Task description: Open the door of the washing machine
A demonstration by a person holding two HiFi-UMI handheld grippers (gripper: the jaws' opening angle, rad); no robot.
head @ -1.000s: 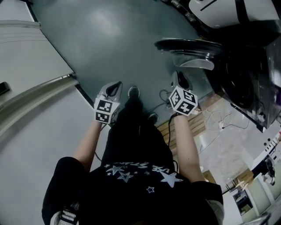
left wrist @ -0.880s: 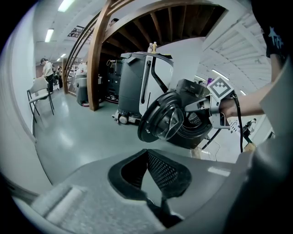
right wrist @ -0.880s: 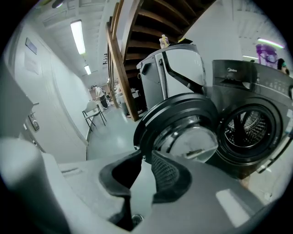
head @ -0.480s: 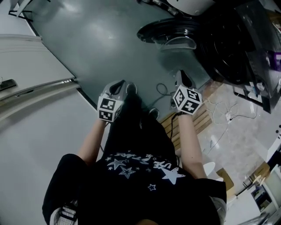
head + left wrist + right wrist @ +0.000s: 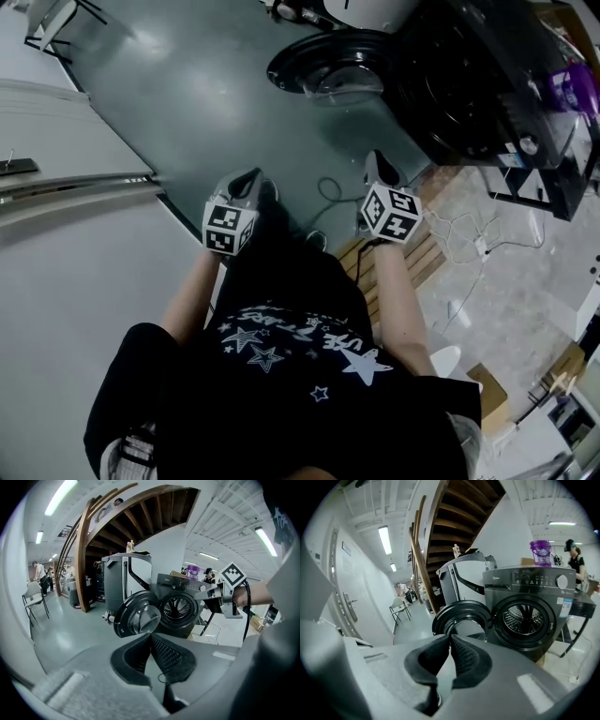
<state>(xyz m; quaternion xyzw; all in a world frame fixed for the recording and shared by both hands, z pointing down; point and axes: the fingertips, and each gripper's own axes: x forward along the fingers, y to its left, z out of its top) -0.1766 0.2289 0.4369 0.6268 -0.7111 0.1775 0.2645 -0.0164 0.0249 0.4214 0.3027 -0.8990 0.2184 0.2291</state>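
Door hangs wide open, ahead of both tongs, well apart. Right gripper is nearer the washing machine; its jaws have just been closing, nothing between them. Left gripper is pinched together, empty.

The washing machine ran off the head view's top edge, so part of it was lost there. In the left gripper view, the left gripper put its fingers across the lower rim of the door. In the right gripper view, the print on the panel was too small to read, and nobody could tell what was inside the purple tub.
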